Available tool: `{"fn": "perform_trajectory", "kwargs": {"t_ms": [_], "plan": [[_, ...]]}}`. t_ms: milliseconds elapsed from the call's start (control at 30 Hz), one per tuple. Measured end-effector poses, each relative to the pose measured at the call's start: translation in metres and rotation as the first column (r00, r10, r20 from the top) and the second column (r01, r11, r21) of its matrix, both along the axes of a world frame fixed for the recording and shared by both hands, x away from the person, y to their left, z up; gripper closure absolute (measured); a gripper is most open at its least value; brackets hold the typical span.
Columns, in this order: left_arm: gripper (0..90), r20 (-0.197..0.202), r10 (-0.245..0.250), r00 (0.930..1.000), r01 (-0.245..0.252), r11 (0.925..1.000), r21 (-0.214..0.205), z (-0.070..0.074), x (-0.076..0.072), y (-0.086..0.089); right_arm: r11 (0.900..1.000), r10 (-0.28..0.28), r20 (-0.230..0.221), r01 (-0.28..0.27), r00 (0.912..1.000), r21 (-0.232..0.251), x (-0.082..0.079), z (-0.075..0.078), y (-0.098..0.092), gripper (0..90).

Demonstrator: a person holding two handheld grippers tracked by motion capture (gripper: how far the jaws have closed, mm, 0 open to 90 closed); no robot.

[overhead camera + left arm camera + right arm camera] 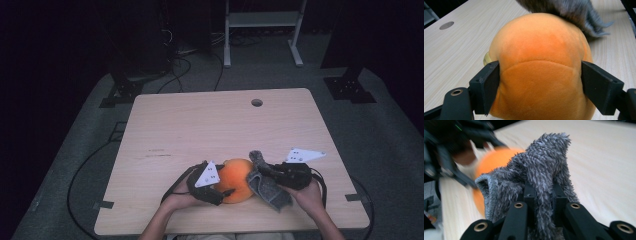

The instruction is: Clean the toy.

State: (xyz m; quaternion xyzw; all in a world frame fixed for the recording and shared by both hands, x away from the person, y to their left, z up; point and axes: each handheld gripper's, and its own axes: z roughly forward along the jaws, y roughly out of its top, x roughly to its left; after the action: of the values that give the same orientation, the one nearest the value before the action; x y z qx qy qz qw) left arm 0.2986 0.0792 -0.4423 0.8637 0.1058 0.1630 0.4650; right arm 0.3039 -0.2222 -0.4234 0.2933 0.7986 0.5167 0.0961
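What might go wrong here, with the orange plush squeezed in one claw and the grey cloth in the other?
The plush is soft and round, so it may squirm out of the left gripper, which clamps only its sides. The cloth is pinched by a narrow fold in the right gripper; a hard wipe could tug it free.

Pale wooden table [200, 125] (round hole near far edge), orange plush ball [239, 179] on it.

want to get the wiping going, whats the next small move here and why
Probably sweep the cloth across the orange plush. The left gripper clamps the plush on both sides, and the right gripper is shut on the cloth, which already lies against the plush.
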Motion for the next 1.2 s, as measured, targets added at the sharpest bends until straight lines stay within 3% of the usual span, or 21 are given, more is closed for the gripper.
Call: {"fn": "perform_trajectory", "kwargs": {"t_ms": [100, 200, 300, 333, 367, 533, 733, 833, 900, 967, 1000, 1033, 1067, 1133, 1200], "plan": [[20.3, -0.005, -0.004, 1.0, 0.004, 1.0, 0.002, 0.0, 0.0, -0.001, 0.9991, 0.039, 0.044, -0.038, 0.9983, -0.02, -0.002, 0.01, 0.018, 77.7], [20.0, -0.009, -0.01, 0.9999, 0.01, 0.9999, -0.003, 0.001, 0.001, 0.0, 0.9968, 0.049, 0.052, -0.045, 0.9975, -0.065, -0.002, 0.003, 0.026, 77.8], [15.8, -0.051, -0.027, 0.9983, 0.025, 0.9982, -0.055, 0.009, 0.004, 0.002, 0.9979, 0.046, 0.029, -0.045, 0.9985, -0.048, -0.002, -0.001, 0.022, 77.8], [14.7, -0.051, -0.027, 0.9983, 0.025, 0.9982, -0.055, 0.009, 0.004, 0.002, 0.9979, 0.046, 0.029, -0.045, 0.9985, -0.048, -0.002, -0.001, 0.022, 77.8], [14.3, -0.071, -0.022, 0.9972, 0.015, 0.9957, -0.091, 0.012, 0.006, 0.003, 0.9975, 0.042, 0.037, -0.039, 0.9985, -0.058, -0.006, -0.003, 0.02, 77.8], [15.0, -0.04, -0.003, 0.9992, 0.001, 0.9984, -0.057, 0.007, 0.003, -0.005, 0.9965, 0.045, 0.036, -0.042, 0.9984, -0.072, -0.009, -0.005, 0.014, 77.8], [21.3, -0.014, -0.005, 0.9999, 0.005, 0.9999, -0.016, 0.008, -0.001, -0.008, 0.995, 0.026, -0.028, -0.028, 0.9993, -0.096, -0.003, -0.009, 0.0, 77.8], [22.5, -0.005, -0.011, 0.9999, 0.011, 0.9999, -0.006, 0.007, -0.002, -0.009, 0.9945, 0.024, 0.003, -0.024, 0.9997, -0.102, -0.005, -0.004, 0.003, 77.8], [22.7, 0.012, -0.021, 0.9997, 0.022, 0.9997, -0.008, 0.006, -0.003, -0.011, 0.9991, 0.038, 0.044, -0.038, 0.9983, -0.019, -0.006, 0.009, 0.008, 77.8], [22.7, 0.018, -0.023, 0.9996, 0.023, 0.9997, -0.001, 0.007, -0.004, -0.011, 0.9985, 0.054, 0.051, -0.054, 0.9972, -0.003, -0.007, 0.012, 0.011, 77.8], [21.3, 0.019, -0.039, 0.9991, 0.039, 0.9992, 0.007, 0.009, -0.005, -0.011, 0.9967, 0.073, 0.055, -0.071, 0.9958, -0.037, -0.007, 0.011, 0.018, 77.8], [19.1, 0.019, -0.039, 0.9991, 0.039, 0.9992, 0.007, 0.009, -0.005, -0.011, 0.9967, 0.073, 0.055, -0.071, 0.9958, -0.037, -0.007, 0.011, 0.018, 77.8], [16.5, -0.009, -0.048, 0.9988, 0.048, 0.9986, -0.024, 0.015, -0.003, -0.008, 0.9949, 0.08, 0.057, -0.076, 0.9952, -0.067, -0.008, 0.004, 0.021, 77.8], [13.5, -0.036, -0.022, 0.9991, 0.019, 0.9971, -0.074, 0.02, 0.0, -0.005, 0.9951, 0.081, 0.05, -0.077, 0.9955, -0.062, -0.01, 0.003, 0.018, 77.8], [8.1, -0.047, 0.023, 0.9986, -0.026, 0.9973, -0.068, 0.02, 0.004, -0.005, 0.9955, 0.078, 0.054, -0.075, 0.9955, -0.058, -0.013, 0.001, 0.015, 77.5]]}}
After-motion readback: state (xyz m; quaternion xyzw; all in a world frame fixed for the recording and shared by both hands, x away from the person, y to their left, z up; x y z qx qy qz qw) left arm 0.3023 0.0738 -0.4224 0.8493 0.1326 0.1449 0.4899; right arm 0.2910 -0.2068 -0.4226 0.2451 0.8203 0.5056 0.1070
